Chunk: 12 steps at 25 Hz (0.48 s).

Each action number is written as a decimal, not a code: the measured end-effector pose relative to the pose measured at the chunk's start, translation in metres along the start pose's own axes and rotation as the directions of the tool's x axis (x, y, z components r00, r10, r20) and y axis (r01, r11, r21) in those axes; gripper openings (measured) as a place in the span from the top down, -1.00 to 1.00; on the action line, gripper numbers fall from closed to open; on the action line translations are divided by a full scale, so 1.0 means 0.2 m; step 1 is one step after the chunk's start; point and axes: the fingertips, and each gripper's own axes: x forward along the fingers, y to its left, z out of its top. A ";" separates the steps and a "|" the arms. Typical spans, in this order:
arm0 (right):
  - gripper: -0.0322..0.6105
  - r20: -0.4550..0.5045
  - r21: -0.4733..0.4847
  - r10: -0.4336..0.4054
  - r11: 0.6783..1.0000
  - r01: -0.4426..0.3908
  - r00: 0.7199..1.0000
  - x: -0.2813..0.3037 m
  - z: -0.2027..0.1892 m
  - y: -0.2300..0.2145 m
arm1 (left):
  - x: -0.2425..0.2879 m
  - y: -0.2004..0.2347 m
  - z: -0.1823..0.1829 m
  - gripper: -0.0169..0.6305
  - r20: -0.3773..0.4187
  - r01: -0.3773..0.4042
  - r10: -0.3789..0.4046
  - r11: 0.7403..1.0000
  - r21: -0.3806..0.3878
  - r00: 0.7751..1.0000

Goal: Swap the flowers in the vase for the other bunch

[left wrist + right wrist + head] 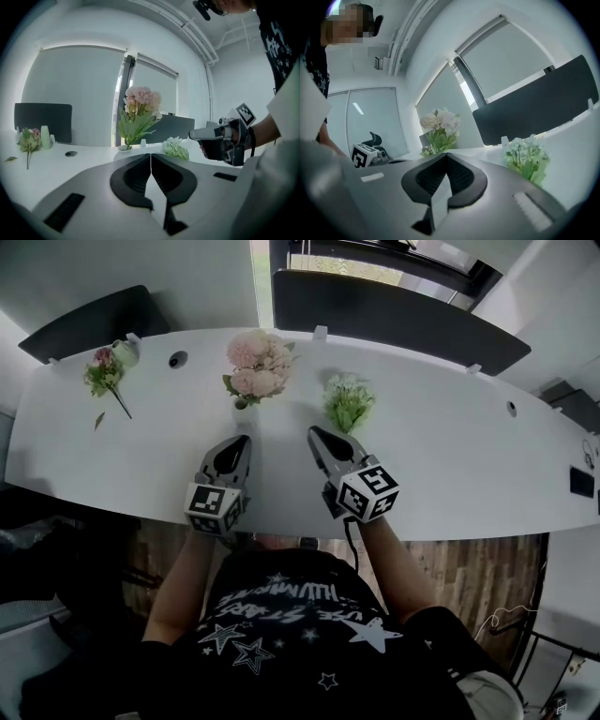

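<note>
Nearest the camera, the person in a black T-shirt printed with white stars (281,615) is holding both forearms out over the near edge of the long white curved table (450,456). The left gripper (239,439), grey with a black-and-white marker cube at its back, is hovering over the table with its dark jaws pressed together and nothing between them. The right gripper (314,430), of the same make, is hanging just beside it, its jaws likewise closed and empty. Both are pointing away from the person, towards the flowers.

Just beyond the left gripper's tip, the bunch of pale pink flowers with green leaves (258,364) is standing upright in what seems to be a small white vase (125,148), hard to pick out against the white tabletop. Just beyond the right gripper, the other bunch, white blossoms with light green leaves (348,401), is lying on the table, near the vase but apart from it.

Farther off to the left, a smaller bunch of dark pink flowers (105,371) is lying near the table's end, with a single loose leaf (98,420) beside its stem. Dark divider panels (394,320) are standing along the far edge.
</note>
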 end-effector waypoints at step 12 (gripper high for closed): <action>0.89 0.019 0.018 0.050 0.999 -0.050 0.999 -0.22 0.08 -0.23 | 0.00 -0.20 0.02 0.91 0.032 -0.074 0.072 0.996 0.051 0.997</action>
